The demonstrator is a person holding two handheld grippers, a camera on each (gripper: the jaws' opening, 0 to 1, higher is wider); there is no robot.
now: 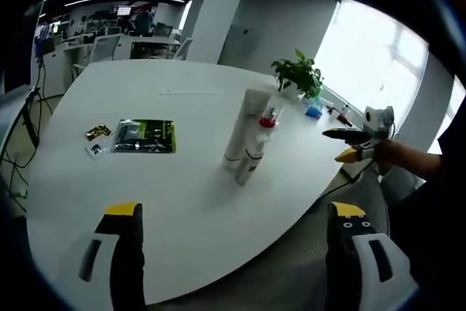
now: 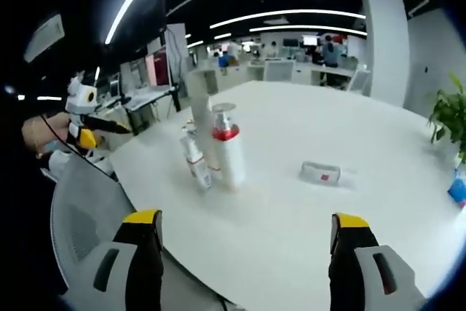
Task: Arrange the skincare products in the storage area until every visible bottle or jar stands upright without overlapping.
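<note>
Bottles (image 1: pixel 247 143) stand upright, clustered mid-frame on the white tabletop (image 1: pixel 182 202). The left gripper (image 1: pixel 237 234) at the bottom of the frame has its fingers released, grasping nothing; likewise the right gripper (image 2: pixel 246 242). A green packet (image 1: pixel 145 136) lies left of centre.

Bottles (image 1: pixel 247 143) stand clustered, touching, on the table (image 1: pixel 182 209); sachets (image 1: pixel 144 136) lie well left of them; plant (image 1: pixel 298 74) behind.

No words or numbers are showing clearly enough to read. The bottles (image 1: pixel 247 143) in the middle of the frame are too small and blurry. The green packet (image 1: pixel 145 136) at left on the table (image 1: pixel 182 209) is showing print, but it is too blurry.
</note>
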